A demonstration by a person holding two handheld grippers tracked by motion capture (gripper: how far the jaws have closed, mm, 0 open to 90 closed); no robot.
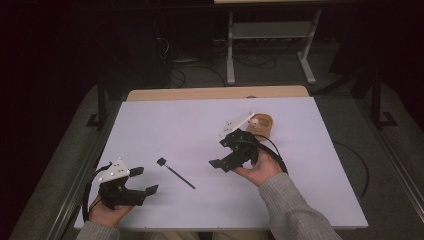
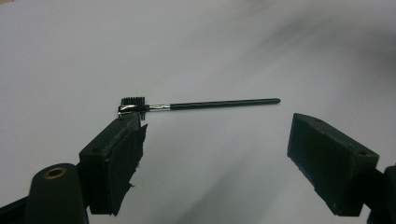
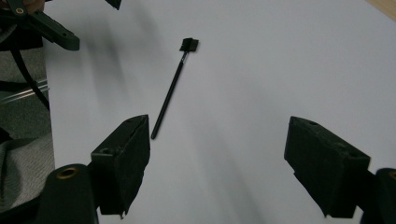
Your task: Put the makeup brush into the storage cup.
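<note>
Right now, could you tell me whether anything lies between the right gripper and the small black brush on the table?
Nothing visible does. The brush lies alone on bare white table between the two grippers, and the right gripper faces it across open surface with its fingers apart.

Grey knitted sleeves [image 1: 292, 207] are worn. Each gripper [image 1: 131, 182] is built of black plastic, topped by a grey three-cornered plate [image 1: 114, 170]; black cables [image 1: 89, 192] are trailed, brass bolts [image 2: 55, 173] fitted.
</note>
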